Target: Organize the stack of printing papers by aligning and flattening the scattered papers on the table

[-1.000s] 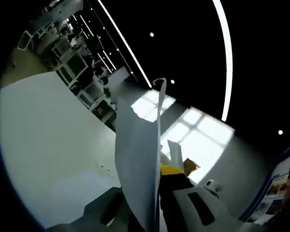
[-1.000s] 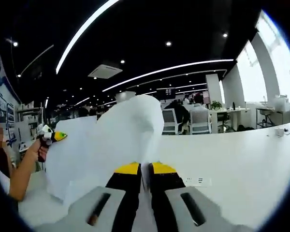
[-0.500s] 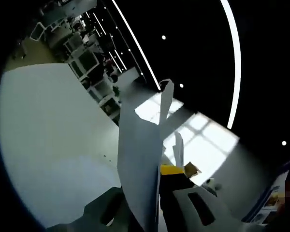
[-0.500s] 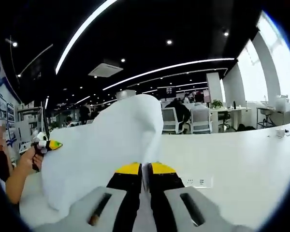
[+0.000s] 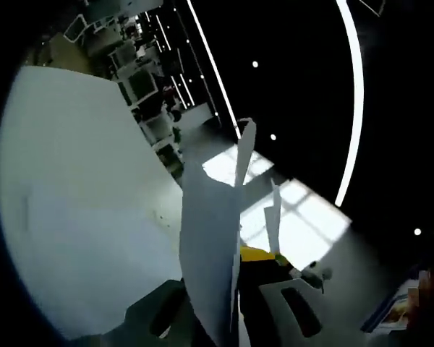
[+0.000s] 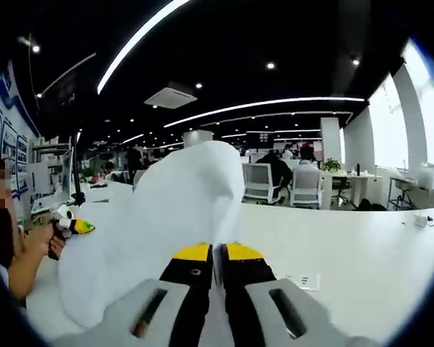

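Above the white desk (image 6: 362, 249), the sheaf of printing papers (image 6: 170, 217) hangs lifted off the surface, bowed into a soft arch between the two tools. From the right gripper view, the right gripper (image 6: 217, 253) has its yellow-tipped jaws pressed together on the near edge of the papers, which billow up and away toward the person's hand (image 6: 40, 242) at the far left. That hand carries the left gripper (image 6: 76, 226), its yellow tip touching the far edge of the sheets. From the left gripper view, the left gripper (image 5: 231, 264) is clamped on the papers (image 5: 210, 246), seen edge-on and standing upright between the jaws, with the desk (image 5: 72, 210) spread out behind. Office chairs (image 6: 304, 195) stand beyond the desk's far edge.
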### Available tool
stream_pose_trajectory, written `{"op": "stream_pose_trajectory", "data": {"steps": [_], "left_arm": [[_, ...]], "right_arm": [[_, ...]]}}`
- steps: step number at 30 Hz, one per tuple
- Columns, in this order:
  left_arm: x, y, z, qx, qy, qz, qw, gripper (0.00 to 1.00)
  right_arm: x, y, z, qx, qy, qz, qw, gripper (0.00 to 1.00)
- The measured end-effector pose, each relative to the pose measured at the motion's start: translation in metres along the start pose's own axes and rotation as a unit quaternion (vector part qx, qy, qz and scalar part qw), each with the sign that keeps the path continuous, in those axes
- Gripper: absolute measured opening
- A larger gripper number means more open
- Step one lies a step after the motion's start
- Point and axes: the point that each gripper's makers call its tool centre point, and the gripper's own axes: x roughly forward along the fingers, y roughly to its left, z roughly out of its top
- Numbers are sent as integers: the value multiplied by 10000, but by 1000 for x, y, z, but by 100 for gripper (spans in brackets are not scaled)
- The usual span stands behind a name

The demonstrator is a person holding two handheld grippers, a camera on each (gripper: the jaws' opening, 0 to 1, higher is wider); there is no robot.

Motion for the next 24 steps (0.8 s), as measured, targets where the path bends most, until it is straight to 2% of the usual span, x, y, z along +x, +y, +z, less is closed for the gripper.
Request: {"op": "stream_pose_trajectory", "data": {"steps": [5,11,17,24], "left_arm": [[3,13,-12,-154,122,138,9997,6],[6,19,-12,-335,138,135,9993,6],[5,20,-17,-307,147,227,9992,6],[5,31,-14,-347,103,358,9987,6]], "right_arm": [[6,5,-6,-33,115,70,9999,2],[16,12,-19,-5,317,197,9993,2],[25,17,-26,-21,443,262,9987,2],[36,21,-37,-36,626,302,9976,2]]}}
